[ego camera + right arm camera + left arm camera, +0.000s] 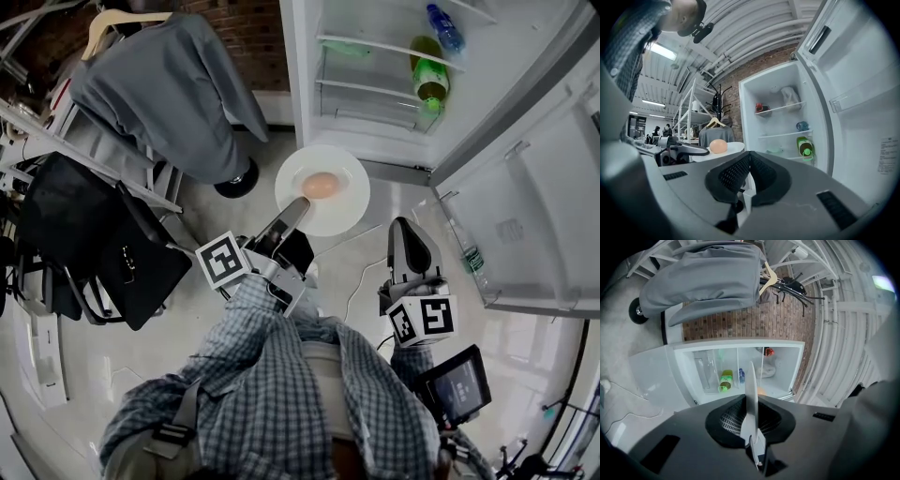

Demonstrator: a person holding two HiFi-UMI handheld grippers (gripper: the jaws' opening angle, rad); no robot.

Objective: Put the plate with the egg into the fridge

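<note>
A white plate (342, 202) carries a tan egg (320, 185) and hangs level in front of the open fridge (375, 122). My left gripper (296, 210) is shut on the plate's near rim. In the left gripper view the plate (751, 380) stands edge-on between the jaws of the left gripper (752, 405), and the fridge (787, 363) lies ahead. My right gripper (406, 228) hovers to the right of the plate, shut and empty. The right gripper view shows its jaws (749, 158) together, with the egg (718, 146) and plate (733, 148) at left.
Inside the fridge lie a green bottle (430, 81) and a blue bottle (445, 28). Its open door (539, 197) stands at right, holding a water bottle (470, 255). At left a grey jacket (173, 89) hangs on a wheeled rack, beside a black bag (103, 246).
</note>
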